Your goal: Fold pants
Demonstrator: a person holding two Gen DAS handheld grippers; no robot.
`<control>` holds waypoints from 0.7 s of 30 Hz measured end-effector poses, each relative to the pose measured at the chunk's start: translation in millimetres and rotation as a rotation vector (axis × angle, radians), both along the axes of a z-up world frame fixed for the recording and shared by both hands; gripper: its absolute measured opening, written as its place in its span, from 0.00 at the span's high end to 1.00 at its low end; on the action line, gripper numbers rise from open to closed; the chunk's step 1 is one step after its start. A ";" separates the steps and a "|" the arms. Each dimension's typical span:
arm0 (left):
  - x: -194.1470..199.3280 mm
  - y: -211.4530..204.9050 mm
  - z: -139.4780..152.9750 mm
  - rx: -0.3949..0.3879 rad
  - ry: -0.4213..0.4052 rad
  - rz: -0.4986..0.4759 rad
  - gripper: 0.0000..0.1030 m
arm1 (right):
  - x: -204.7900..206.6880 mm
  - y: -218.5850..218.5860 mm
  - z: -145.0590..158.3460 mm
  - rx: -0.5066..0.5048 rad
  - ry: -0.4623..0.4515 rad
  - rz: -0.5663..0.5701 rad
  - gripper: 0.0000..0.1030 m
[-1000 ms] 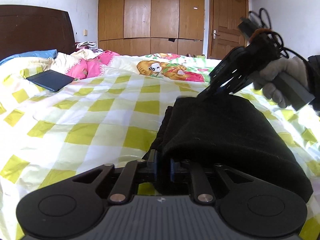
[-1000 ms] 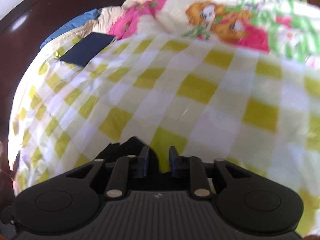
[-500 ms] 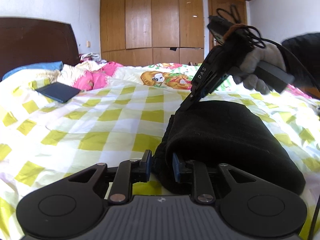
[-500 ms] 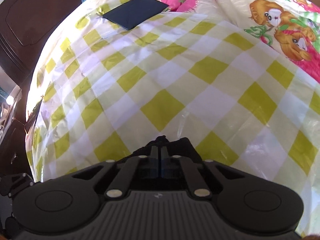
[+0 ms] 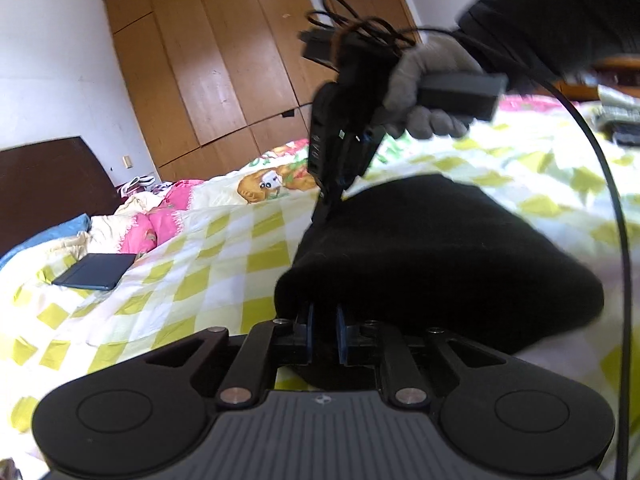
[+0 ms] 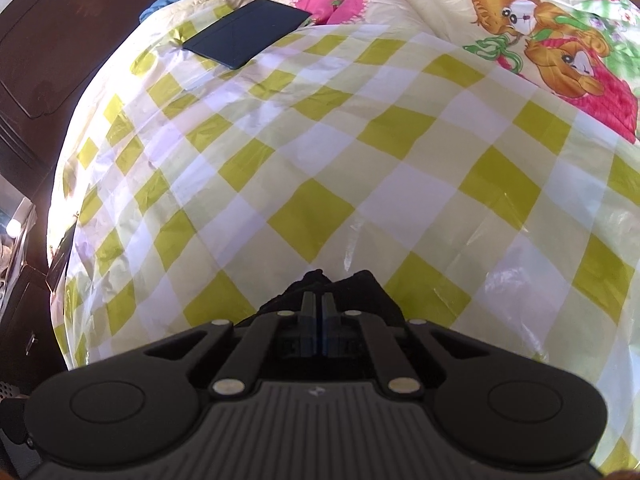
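I am in a bedroom of a home. A bed (image 5: 224, 248) spreads before me under a yellow-and-white checked cover, with a cartoon-print quilt (image 6: 552, 48) and a pink one bunched near the dark wooden headboard (image 5: 44, 184). A tall wooden wardrobe (image 5: 208, 76) lines the white wall, with a wooden door (image 5: 372, 4) beside it.

I saw white walls (image 5: 52, 60), a tall wooden wardrobe (image 5: 208, 80) at the back, a dark headboard (image 5: 44, 188), a bed under a yellow-checked cover (image 6: 360, 152), a pink cartoon quilt (image 6: 560, 52) beyond, bright daylight across it
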State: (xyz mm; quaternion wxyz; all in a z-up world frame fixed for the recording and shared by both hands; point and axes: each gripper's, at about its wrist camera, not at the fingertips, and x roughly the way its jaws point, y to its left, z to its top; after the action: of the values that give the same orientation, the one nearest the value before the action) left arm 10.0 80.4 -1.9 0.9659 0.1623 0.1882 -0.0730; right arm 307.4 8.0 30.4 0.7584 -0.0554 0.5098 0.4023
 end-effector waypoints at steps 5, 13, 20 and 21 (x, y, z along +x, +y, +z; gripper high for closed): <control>10.4 -9.0 2.6 0.052 -0.036 -0.009 0.71 | 2.0 -0.5 -3.8 0.001 0.010 -0.022 0.96; 26.8 -2.3 2.8 -0.022 0.042 -0.013 0.65 | 2.9 -1.9 -4.4 0.002 0.015 -0.043 0.96; 2.1 6.2 5.7 -0.072 0.094 -0.046 0.84 | 3.9 -3.1 -1.4 -0.018 -0.015 -0.079 0.98; -0.1 10.1 5.5 -0.093 0.100 -0.023 0.84 | 3.7 -3.5 -1.7 -0.018 -0.015 -0.084 0.97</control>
State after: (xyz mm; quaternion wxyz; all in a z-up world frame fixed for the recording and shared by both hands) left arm 9.8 90.5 3.7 0.9609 0.1154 0.2308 -0.1009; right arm 311.1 4.5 28.7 0.7781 -0.0436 0.5094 0.3650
